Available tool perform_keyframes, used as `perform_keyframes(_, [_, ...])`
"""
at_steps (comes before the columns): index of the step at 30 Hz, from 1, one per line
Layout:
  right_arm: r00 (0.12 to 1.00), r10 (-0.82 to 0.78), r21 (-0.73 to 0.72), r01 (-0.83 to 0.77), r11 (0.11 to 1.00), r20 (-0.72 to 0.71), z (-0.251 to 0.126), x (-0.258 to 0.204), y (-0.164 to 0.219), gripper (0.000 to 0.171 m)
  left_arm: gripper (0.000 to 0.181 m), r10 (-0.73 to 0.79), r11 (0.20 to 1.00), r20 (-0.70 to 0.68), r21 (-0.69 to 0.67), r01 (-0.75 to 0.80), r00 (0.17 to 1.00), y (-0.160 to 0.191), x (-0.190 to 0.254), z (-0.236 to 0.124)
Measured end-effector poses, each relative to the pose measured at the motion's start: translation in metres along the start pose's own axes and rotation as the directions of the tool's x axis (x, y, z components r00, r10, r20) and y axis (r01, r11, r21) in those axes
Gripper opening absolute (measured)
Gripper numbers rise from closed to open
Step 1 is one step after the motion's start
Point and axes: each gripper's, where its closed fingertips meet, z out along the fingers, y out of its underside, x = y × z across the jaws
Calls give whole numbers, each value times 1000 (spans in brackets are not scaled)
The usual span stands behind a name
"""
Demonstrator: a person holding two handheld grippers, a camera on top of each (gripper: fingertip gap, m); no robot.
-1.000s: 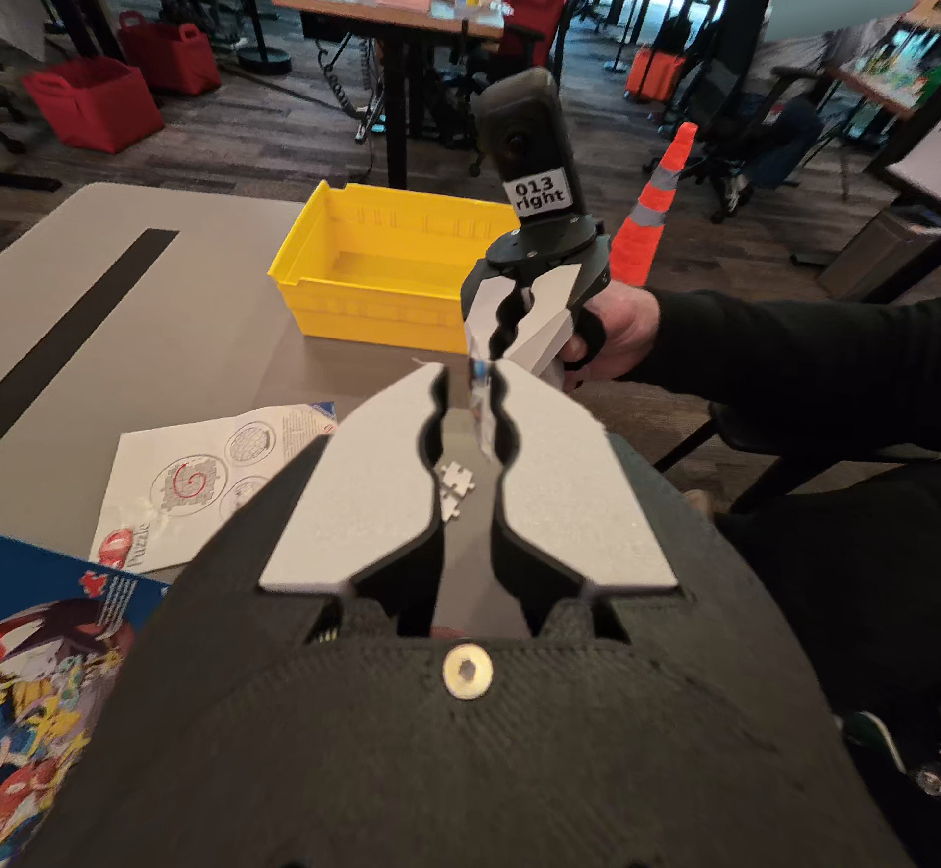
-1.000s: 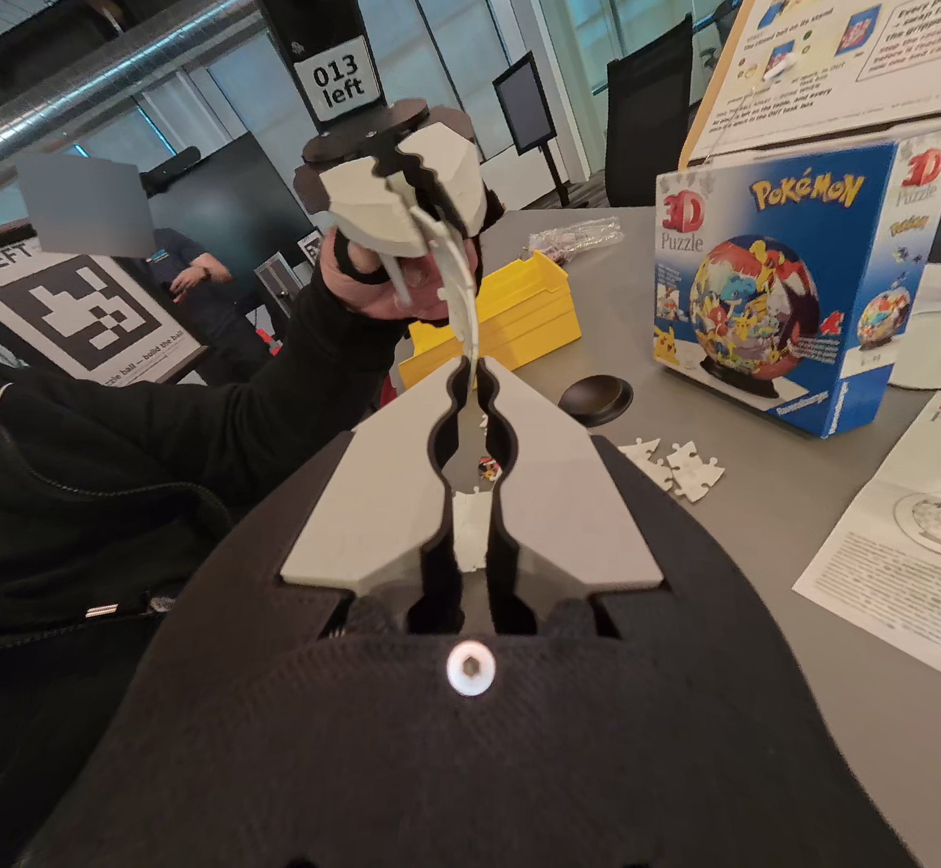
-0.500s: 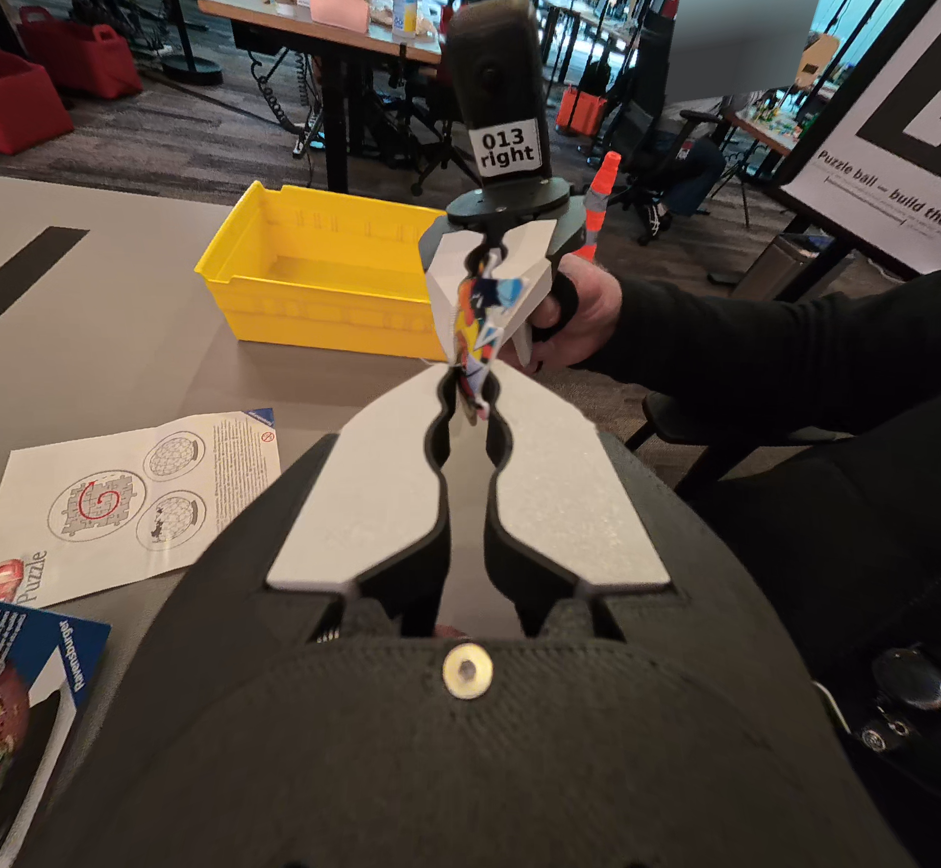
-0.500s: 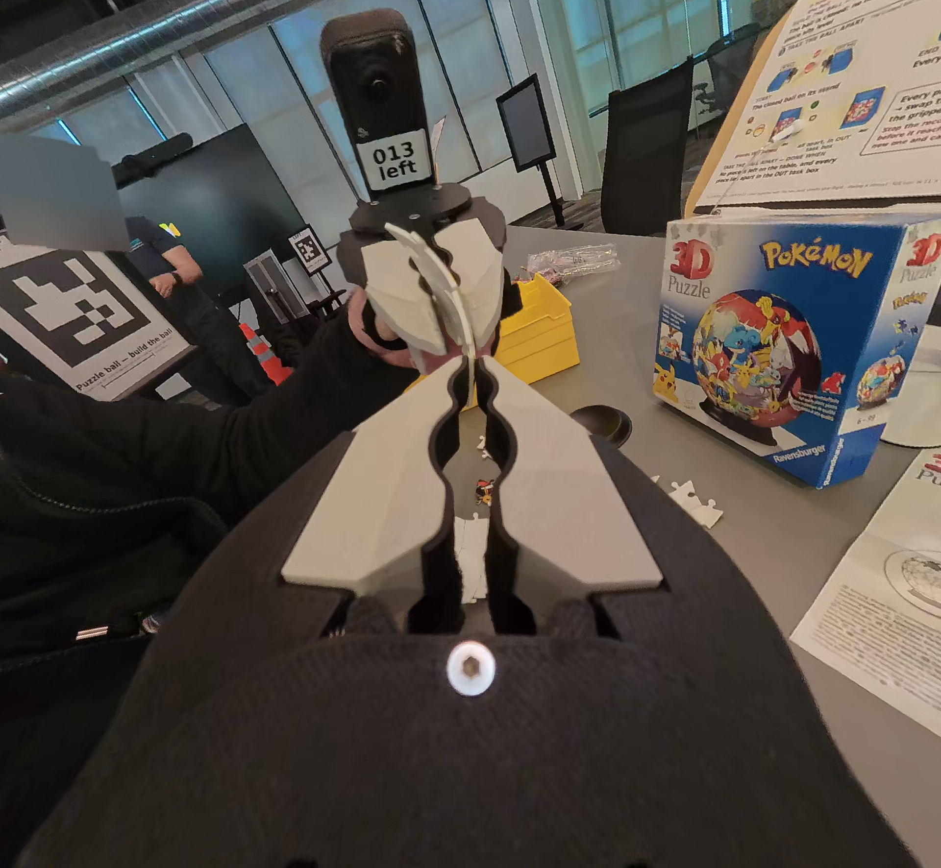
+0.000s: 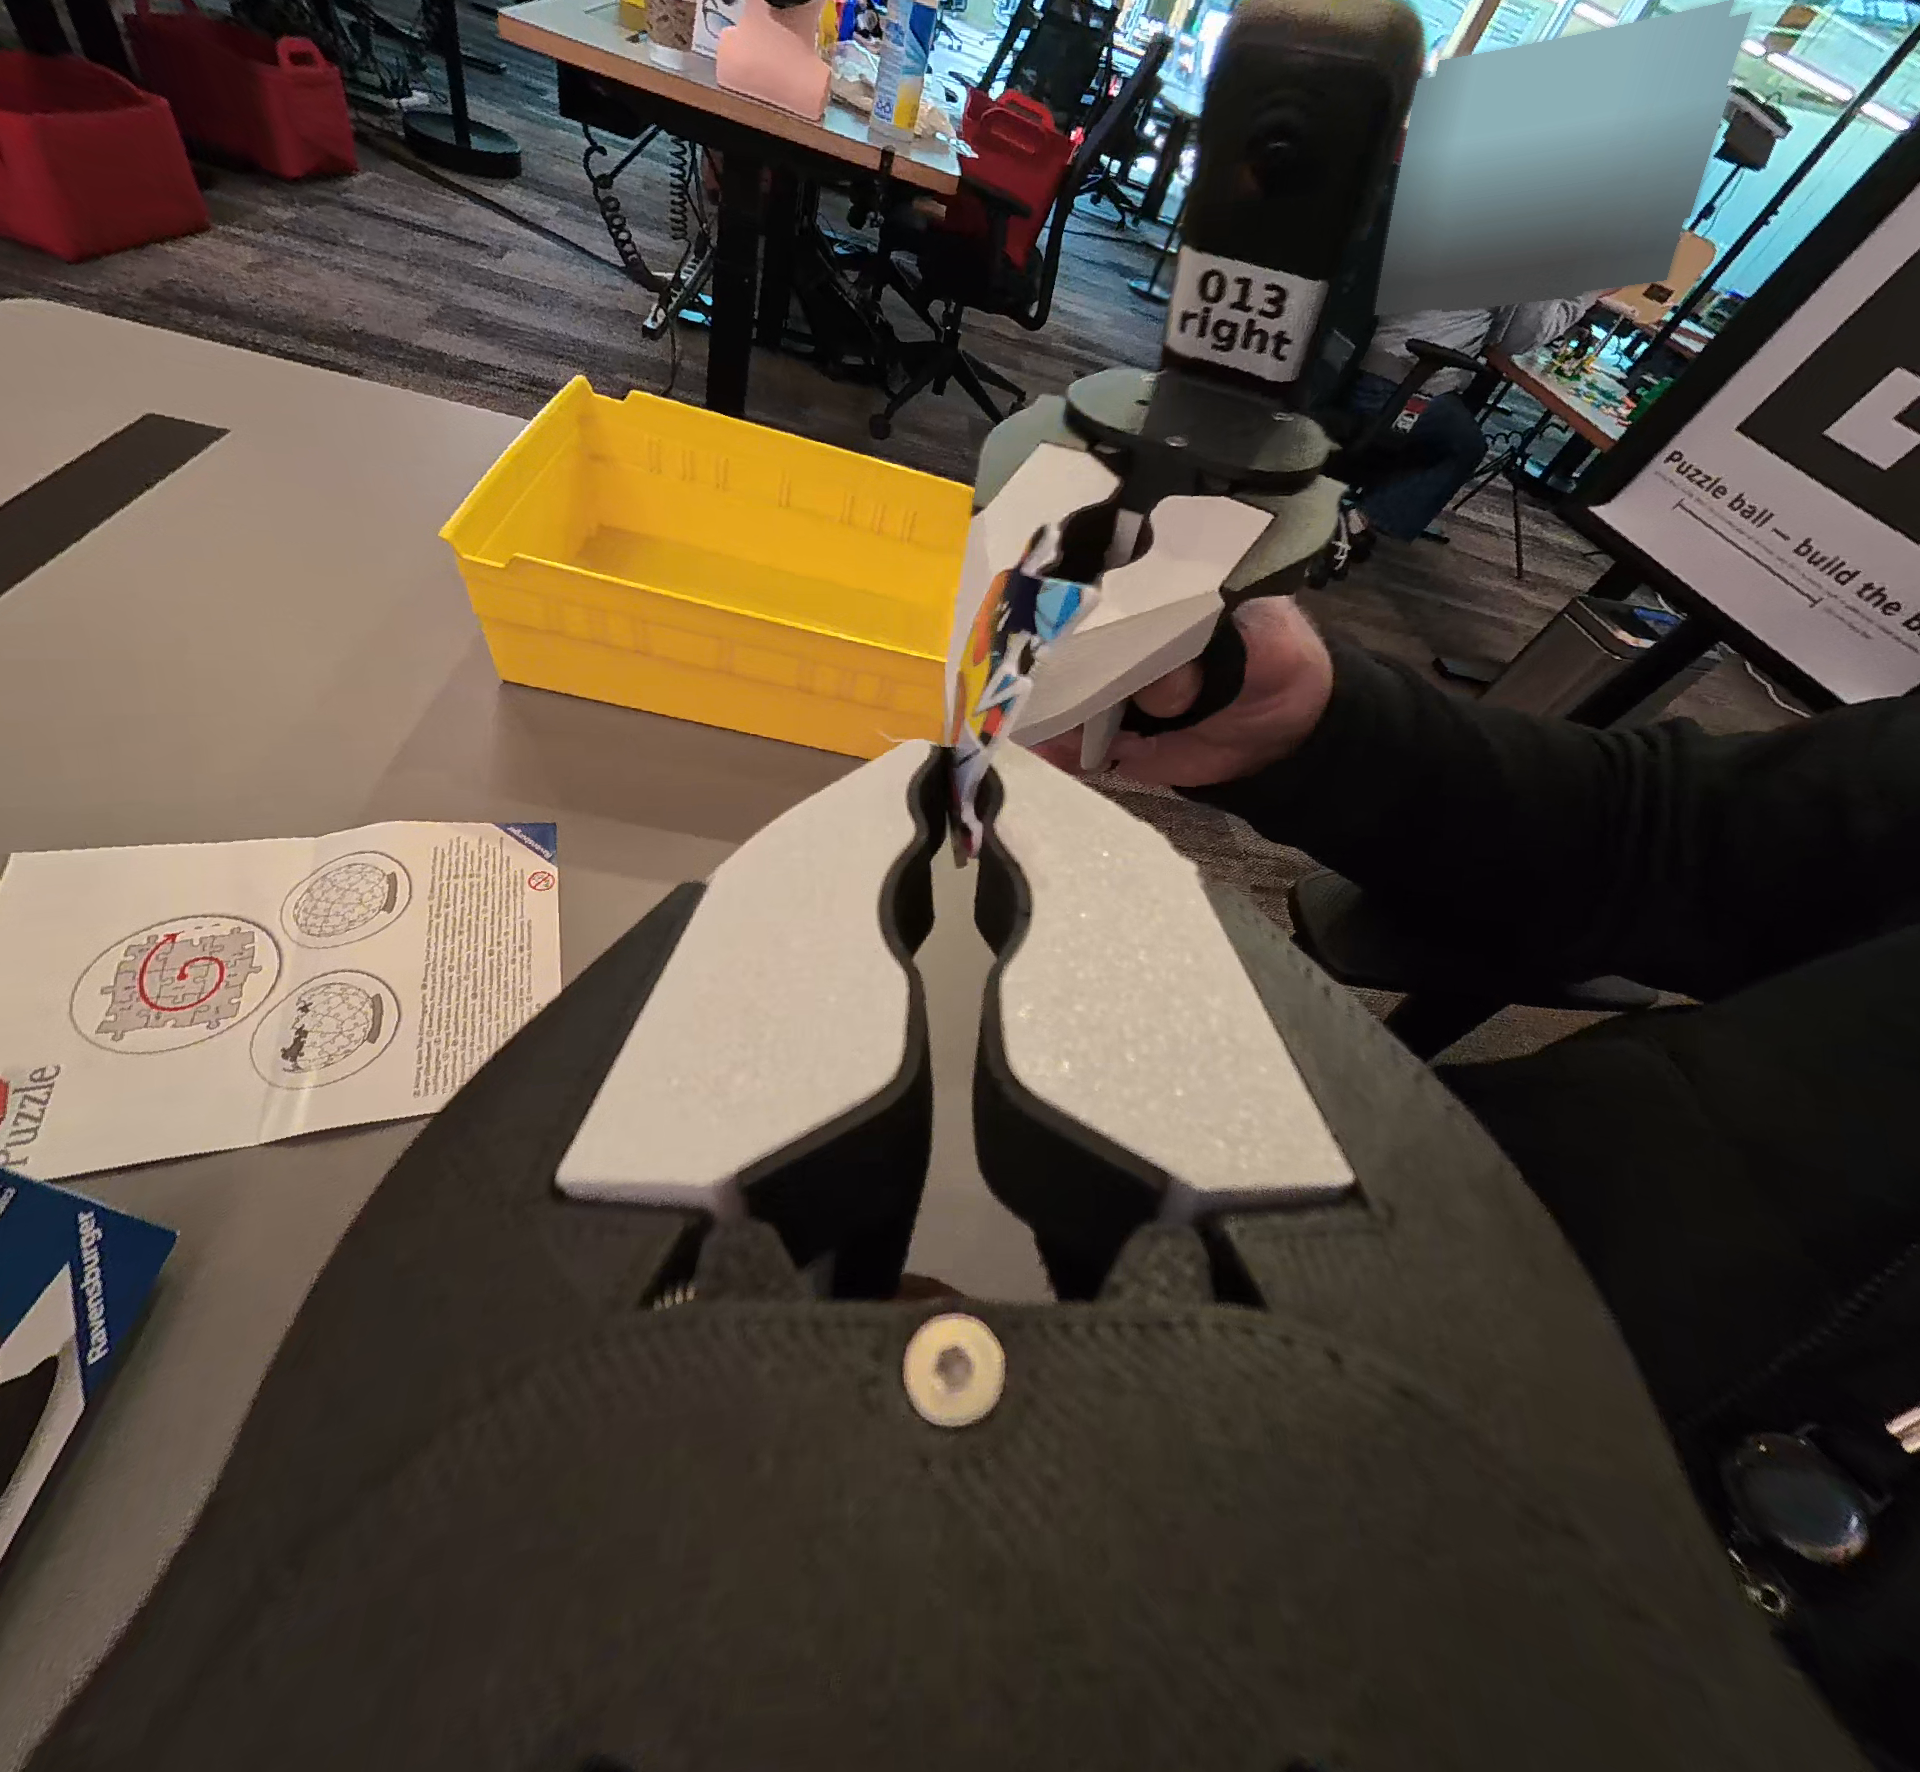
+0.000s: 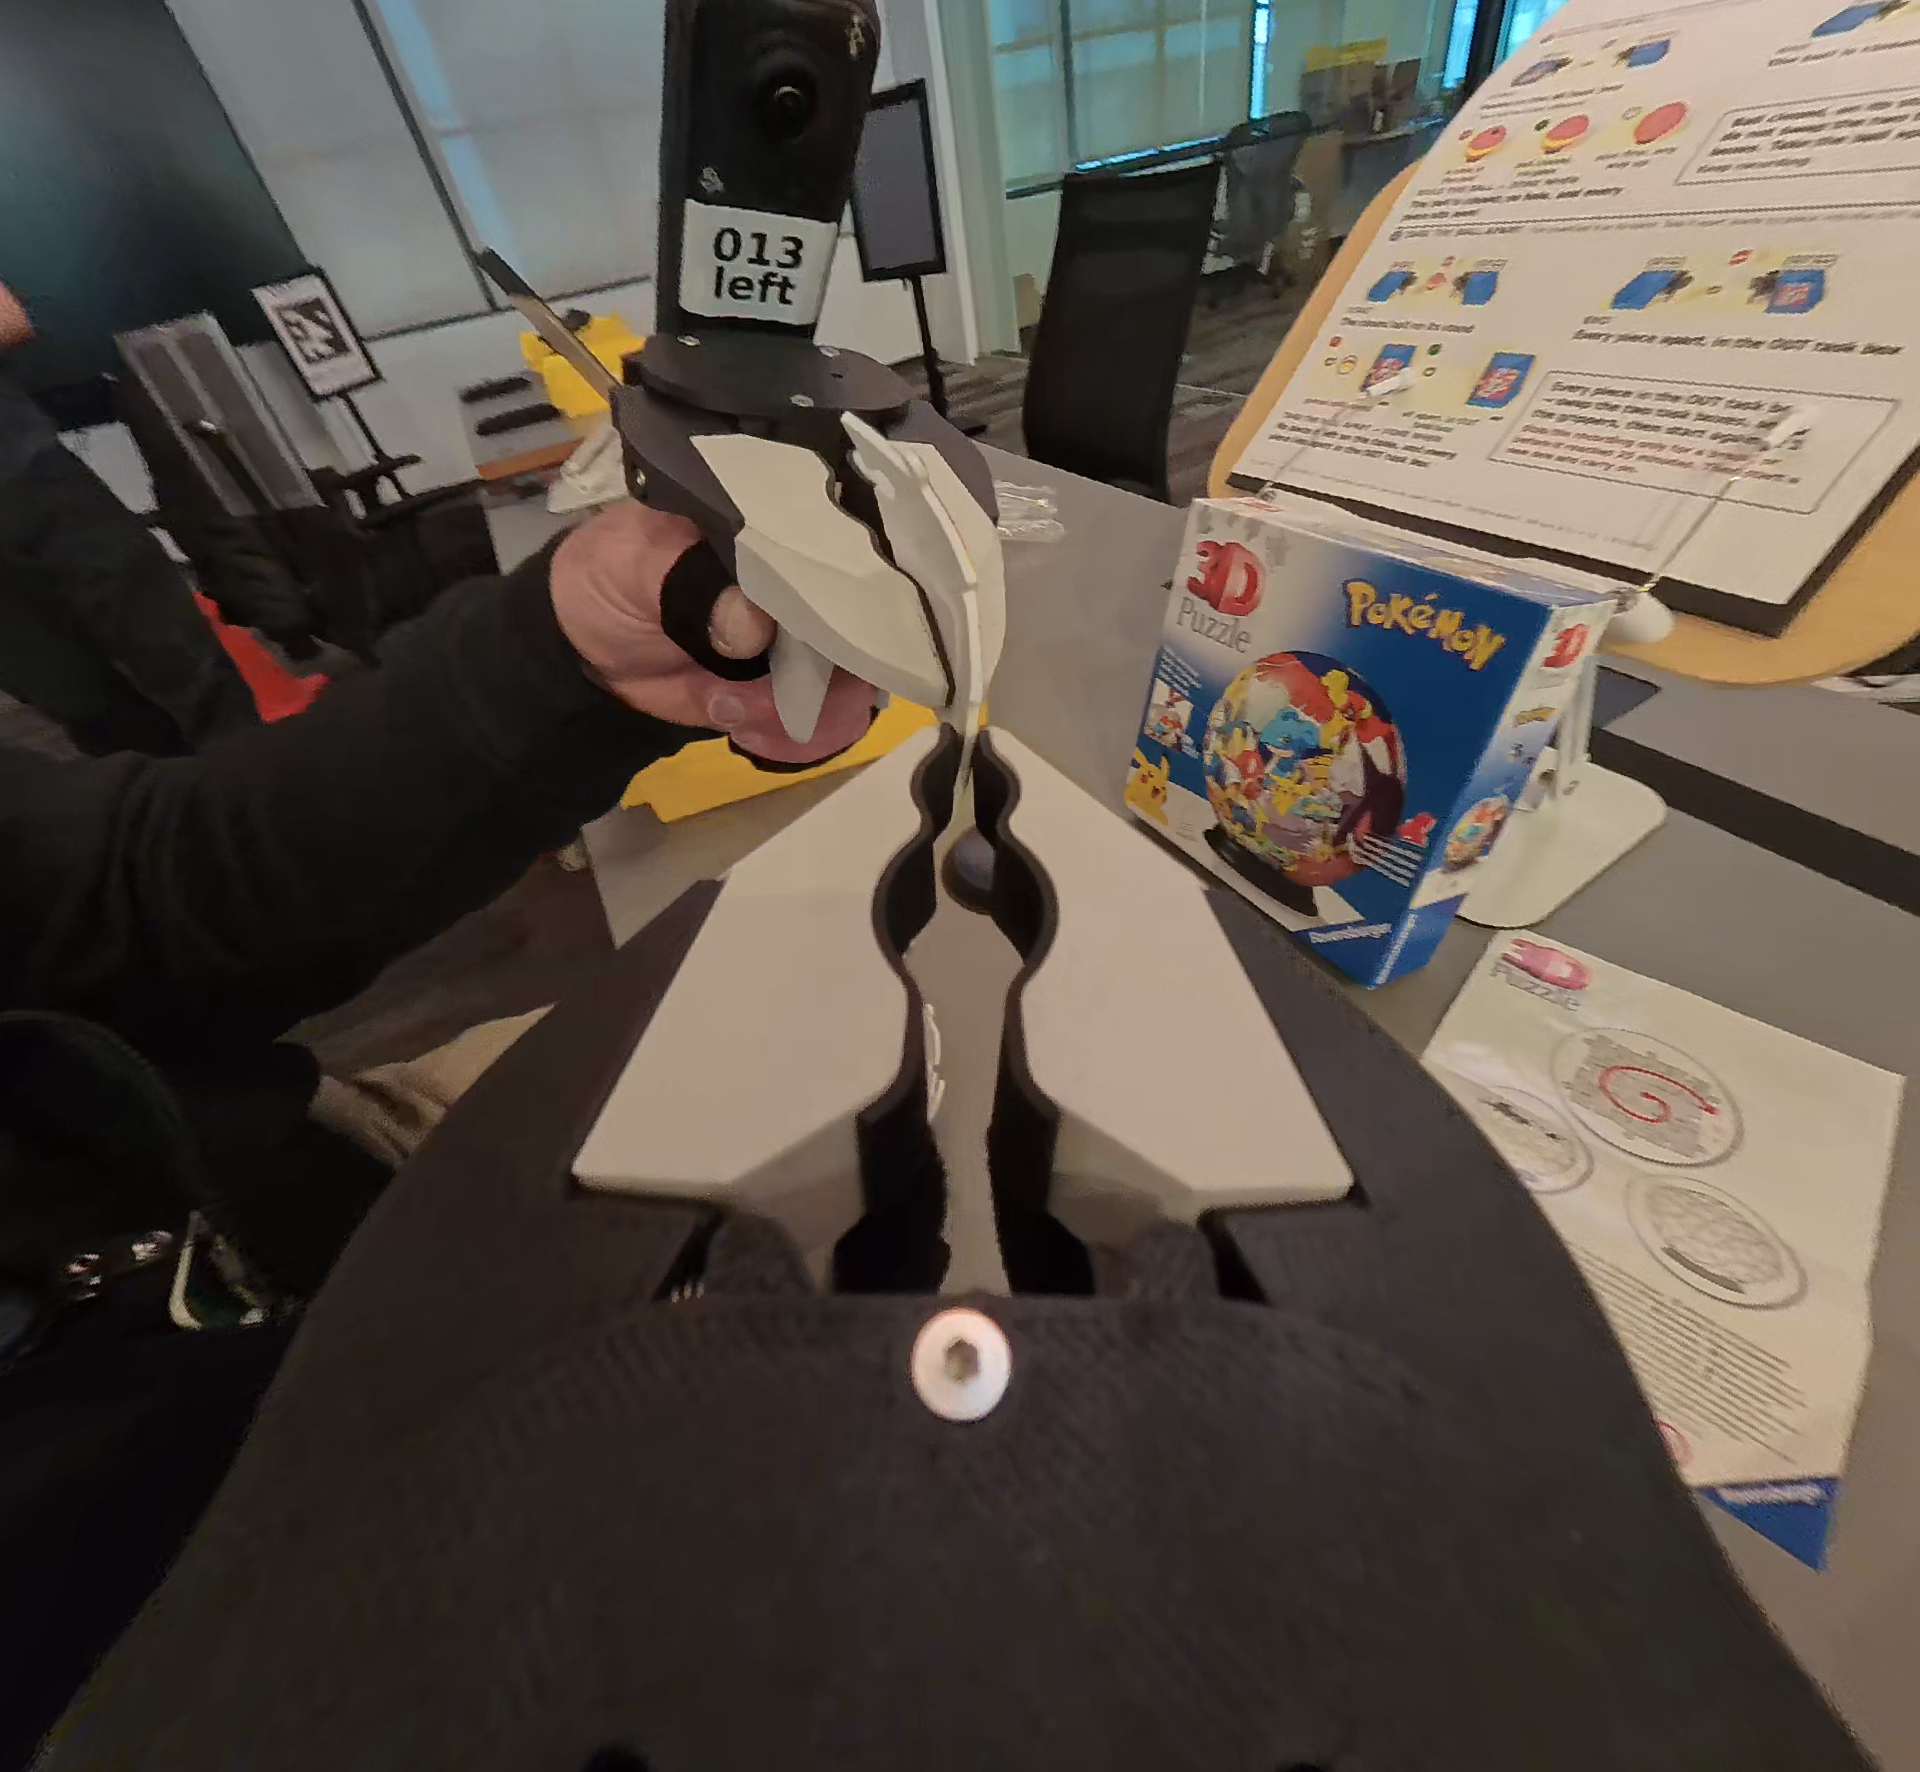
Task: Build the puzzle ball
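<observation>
A curved strip of joined puzzle pieces (image 5: 1013,642) is held in the air between both grippers. Its coloured face shows in the left wrist view and its white back (image 6: 961,579) in the right wrist view. My left gripper (image 5: 961,777) is shut on the strip's lower end. My right gripper (image 6: 964,746) is shut on the other end. The two grippers face each other tip to tip above the grey table (image 5: 260,631). The right gripper (image 5: 1013,725) also shows in the left wrist view, and the left gripper (image 6: 951,699) in the right wrist view.
An empty yellow bin (image 5: 665,642) stands on the table behind the grippers. A folded instruction sheet (image 5: 281,974) lies to the left of my left gripper. The blue puzzle box (image 6: 1351,725) stands before a slanted instruction board (image 6: 1662,268). The tips of both grippers are at nearly the same place.
Both grippers have risen and tilted up with the strip held between them. The strip has turned, so its coloured face now shows. The loose pieces on the table have left both views.
</observation>
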Motion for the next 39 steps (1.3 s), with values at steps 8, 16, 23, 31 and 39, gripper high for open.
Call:
perform_keyframes(8, [998,-29,7,29,1000,-54,-1,5,-6,9,3,-4,1000,40,-13,5,999,-2,-4,-1])
perform_keyframes(16, [1000,19,36,-19,999,4,-3,4,-9,1,2,22,996,53,-86,-18,998,4,0,7])
perform_keyframes(23, [997,-61,5,61,998,-46,-1,4,-10,1,3,16,994,61,-107,-10,998,4,0,4])
perform_keyframes(31, [997,-65,11,65,998,-31,2,1,-16,1,2,-6,995,42,-104,10,999,1,1,0])
perform_keyframes(39, [982,144,209,-168,963,124,-11,13,-41,1,23,-37,993,-12,110,38,999,-12,-7,-14])
